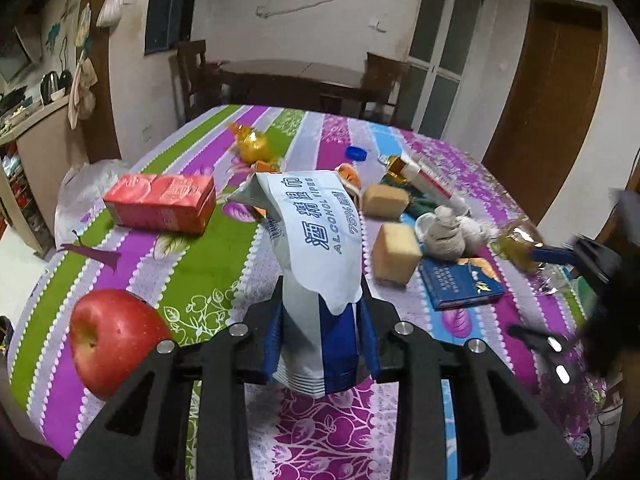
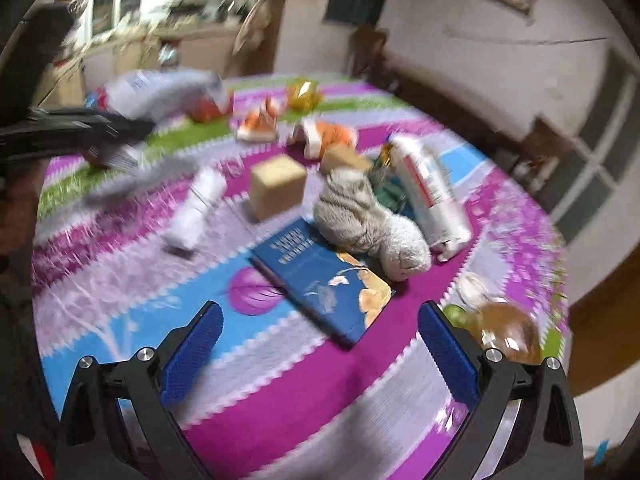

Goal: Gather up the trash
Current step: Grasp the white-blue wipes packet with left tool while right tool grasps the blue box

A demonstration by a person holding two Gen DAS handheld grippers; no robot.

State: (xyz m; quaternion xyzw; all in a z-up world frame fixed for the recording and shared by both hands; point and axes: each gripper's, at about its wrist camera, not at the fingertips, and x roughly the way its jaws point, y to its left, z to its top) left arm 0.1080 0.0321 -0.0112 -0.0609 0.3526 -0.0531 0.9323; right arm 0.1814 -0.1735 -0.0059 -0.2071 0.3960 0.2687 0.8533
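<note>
My left gripper [image 1: 320, 320] is shut on a white and blue alcohol wipes packet [image 1: 316, 232], held upright above the striped tablecloth [image 1: 208, 256]. The packet also shows blurred in the right wrist view [image 2: 160, 92], with the left gripper's black body [image 2: 76, 124] at the left edge. My right gripper [image 2: 320, 344] is open and empty above the cloth, just before a blue booklet [image 2: 320, 276]. It appears at the right edge of the left wrist view [image 1: 560, 256]. Orange peel pieces [image 2: 260, 124], a gold wrapper [image 2: 302, 94] and a crumpled grey tissue [image 2: 360, 216] lie on the table.
A red apple [image 1: 116, 340] lies at the near left and a red carton [image 1: 160, 200] beyond it. Two tan cubes [image 1: 396, 252], a toothpaste box [image 2: 428, 192], a white roll [image 2: 200, 204], a blue cap [image 1: 356, 153] and a clear bottle [image 2: 504, 332] lie around. Chairs and a dark table [image 1: 292, 76] stand behind.
</note>
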